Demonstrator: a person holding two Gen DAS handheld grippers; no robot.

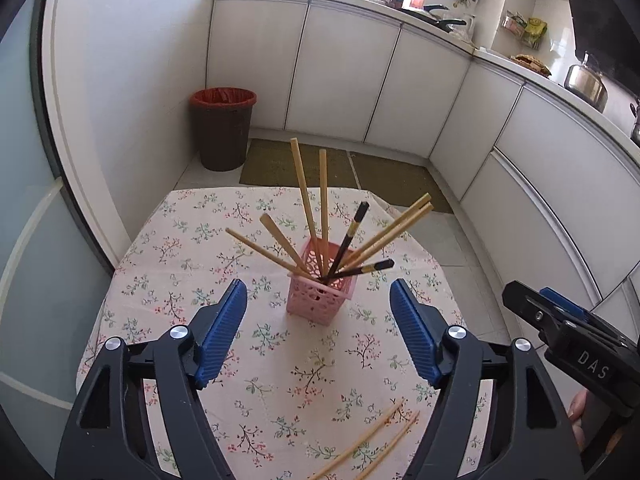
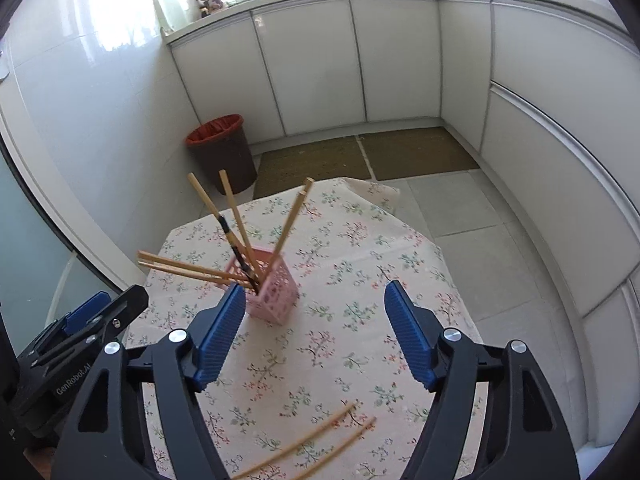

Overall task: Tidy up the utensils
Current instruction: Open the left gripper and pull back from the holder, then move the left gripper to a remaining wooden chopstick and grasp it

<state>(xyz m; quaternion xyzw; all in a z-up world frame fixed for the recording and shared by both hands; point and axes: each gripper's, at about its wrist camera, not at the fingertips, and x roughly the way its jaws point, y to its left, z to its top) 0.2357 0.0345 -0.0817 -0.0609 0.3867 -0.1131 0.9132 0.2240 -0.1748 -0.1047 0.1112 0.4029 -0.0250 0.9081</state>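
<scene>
**Two chopsticks on the cloth, the rest in the pink basket**

While I hold both tongs above the table, my left gripper [image 1: 318, 292] stands wide with nothing between its blue pads [image 1: 224, 328], and my right gripper [image 2: 315, 294] is just as wide and just as empty. No earlier view is at hand, so I say only how they stand.

Nearest me, a loose pair of bamboo chopsticks [image 1: 376, 436] lies flat on the floral tablecloth [image 1: 280, 392]. Their long axis runs on a diagonal, from the near left up toward the far right, the two sticks roughly side by side. Their near ends are cut off by the bottom edge of both views, behind the black gripper frames, so I cannot tell their full length. In the right wrist view they are blurred.

Further out, near the middle of the table, stands the pink basket [image 1: 320, 296], upright on the cloth. The bamboo chopsticks in the basket [image 1: 308, 208] fan out from it: two nearly upright, others leaning left and right. Two dark chopsticks [image 1: 352, 232] with gold bands lean to the right in the left wrist view. All their lower ends are hidden inside the lattice, and in the right wrist view my left pad covers the basket's near corner.

Beyond the table a brown bin [image 1: 223, 128] with a red liner stands on the floor by the white cabinets [image 1: 340, 72].
</scene>
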